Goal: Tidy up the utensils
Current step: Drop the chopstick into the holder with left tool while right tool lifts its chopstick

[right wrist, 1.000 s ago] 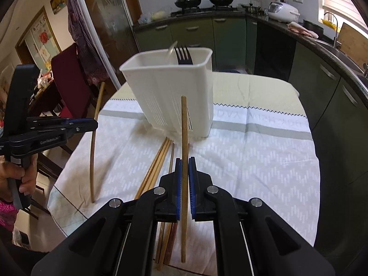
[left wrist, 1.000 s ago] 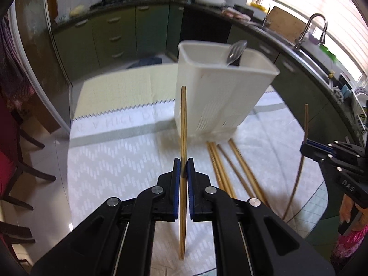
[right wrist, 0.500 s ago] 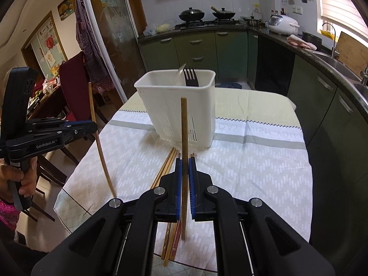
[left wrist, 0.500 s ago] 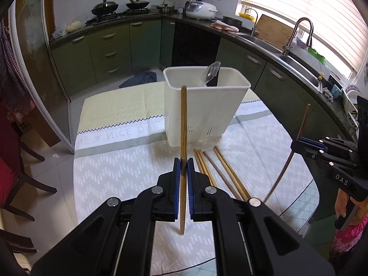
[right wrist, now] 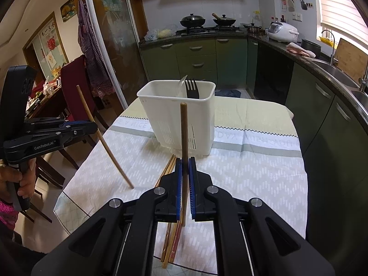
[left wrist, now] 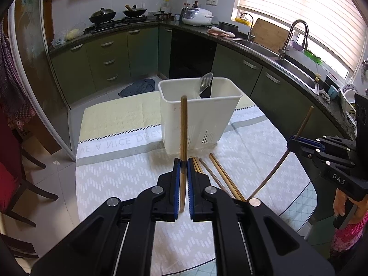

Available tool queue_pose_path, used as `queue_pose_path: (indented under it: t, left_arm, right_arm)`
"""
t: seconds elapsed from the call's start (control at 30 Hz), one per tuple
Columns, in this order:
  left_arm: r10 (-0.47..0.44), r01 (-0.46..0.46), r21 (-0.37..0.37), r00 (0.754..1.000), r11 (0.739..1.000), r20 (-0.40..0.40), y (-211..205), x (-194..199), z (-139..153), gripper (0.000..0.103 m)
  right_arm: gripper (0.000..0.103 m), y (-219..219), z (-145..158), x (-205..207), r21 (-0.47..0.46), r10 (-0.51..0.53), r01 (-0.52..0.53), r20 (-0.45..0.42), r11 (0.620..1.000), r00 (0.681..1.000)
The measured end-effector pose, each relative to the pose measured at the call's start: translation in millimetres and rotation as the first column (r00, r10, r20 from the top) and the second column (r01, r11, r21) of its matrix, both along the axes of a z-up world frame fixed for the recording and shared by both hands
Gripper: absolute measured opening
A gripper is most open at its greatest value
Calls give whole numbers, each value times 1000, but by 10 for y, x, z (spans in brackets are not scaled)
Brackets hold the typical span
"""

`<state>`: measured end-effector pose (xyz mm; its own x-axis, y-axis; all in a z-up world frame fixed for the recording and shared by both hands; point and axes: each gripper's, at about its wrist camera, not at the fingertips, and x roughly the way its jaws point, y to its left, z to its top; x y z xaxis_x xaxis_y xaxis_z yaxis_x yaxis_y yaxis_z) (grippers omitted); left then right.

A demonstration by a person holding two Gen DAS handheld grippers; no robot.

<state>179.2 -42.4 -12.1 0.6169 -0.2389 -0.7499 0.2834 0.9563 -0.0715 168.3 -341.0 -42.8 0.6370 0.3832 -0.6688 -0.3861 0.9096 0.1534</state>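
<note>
Left gripper (left wrist: 183,168) is clamping a wooden chopstick (left wrist: 183,138) between its blue pads, stick standing upright through the jaws, lower end hanging just over the table cloth (left wrist: 119,179). Right gripper (right wrist: 185,168) is doing the same with a second chopstick (right wrist: 184,135), also upright, pinched at about mid-length. In the left wrist view that second stick is showing tilted, top leaning away from the near table edge; in the right wrist view the left one is leaning too, its lower end close over the cloth near the table's left edge.

Just past the grippers, loose chopsticks (left wrist: 220,174) are lying flat on the cloth in a rough bundle, running from the near edge toward the holder, far ends close to its base. Exact count is hard to call; several are overlapping.

Beyond them, the white plastic utensil holder (left wrist: 200,119) is standing upright around the middle of the table, slotted near the bottom. A spoon (left wrist: 204,84) and a dark fork (right wrist: 191,88) are sticking out of it, leaning on the far rim. Cannot tell if it is divided inside.

Far side of the table is showing a pale yellow cloth (left wrist: 119,115) section. Behind that, green kitchen cabinets (left wrist: 103,55), a stove with two woks (left wrist: 102,15), a rice cooker (left wrist: 197,16), and a sink with a tall faucet (left wrist: 295,34) along the right counter.
</note>
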Motion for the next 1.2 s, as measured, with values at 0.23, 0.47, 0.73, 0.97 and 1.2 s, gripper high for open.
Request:
queue_pose_path:
  t: [0.23, 0.47, 0.73, 0.97, 1.2]
  left_arm:
    - [-11, 11, -2, 1000, 1000, 24, -39, -16, 127, 6]
    - [-32, 33, -18, 998, 999, 49, -83, -13, 350, 6]
    - [-39, 49, -58, 988, 997, 152, -137, 100, 963, 6]
    - [-4, 27, -86, 968, 996, 251, -175, 363, 1507, 6]
    - [32, -15, -59, 953, 998, 303, -229, 710, 1617, 6]
  right_arm:
    - [7, 4, 140, -23, 0, 6, -6, 31, 1000, 1000]
    - [7, 11, 432, -8, -5, 18, -17, 80, 1000, 997]
    - [7, 58, 795, -25, -24, 27, -24, 148, 999, 989]
    - [7, 10, 1075, 66, -11, 19, -17, 182, 1000, 983]
    - [7, -20, 1293, 178, -3, 15, -14, 209, 1000, 978]
